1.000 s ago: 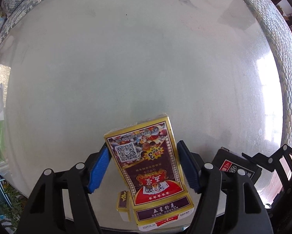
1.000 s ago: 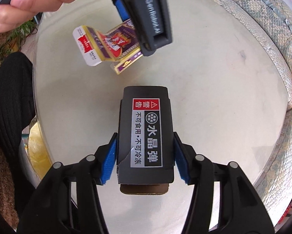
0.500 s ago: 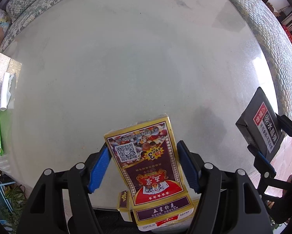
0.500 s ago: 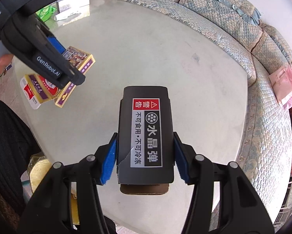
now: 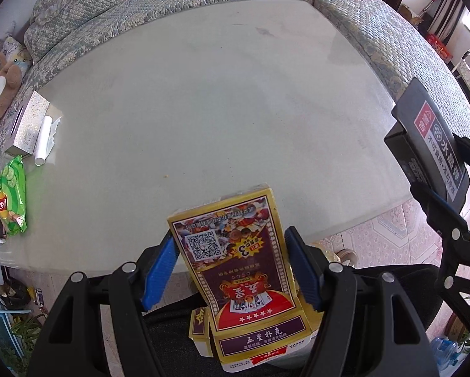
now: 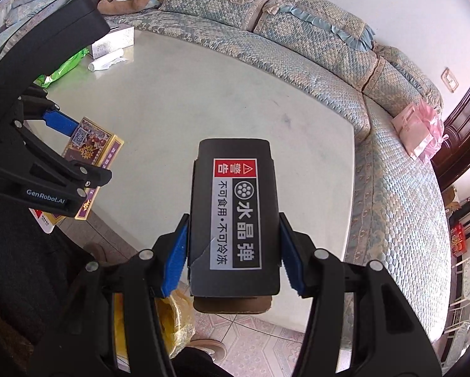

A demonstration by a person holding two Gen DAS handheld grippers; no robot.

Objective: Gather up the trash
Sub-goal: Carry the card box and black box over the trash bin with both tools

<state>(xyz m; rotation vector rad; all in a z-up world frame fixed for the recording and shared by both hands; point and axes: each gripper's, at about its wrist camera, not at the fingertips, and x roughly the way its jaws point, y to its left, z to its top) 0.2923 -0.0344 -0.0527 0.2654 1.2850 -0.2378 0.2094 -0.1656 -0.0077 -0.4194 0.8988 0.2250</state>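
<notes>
While my left gripper [image 5: 231, 278] pinches the card box [image 5: 235, 264] and my right gripper [image 6: 233, 251] the black box [image 6: 235, 216], either could slip from its blue pads if I tilt.

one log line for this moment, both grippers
left gripper: shut on card box | right gripper: shut on black box | both above table

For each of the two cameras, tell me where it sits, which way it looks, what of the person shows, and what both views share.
Left wrist: sits on the left gripper, looking steeply down over the pale round table; its blue-padded fingers hold a yellow-and-purple playing-card box; dark-clothed lap below.
Right wrist: sits on the right gripper, angled down toward the patterned blue sofa; holds a black labelled carton; dark sleeve at left.
Shared: the table, both boxes, each other's gripper, green snack bag.
</notes>
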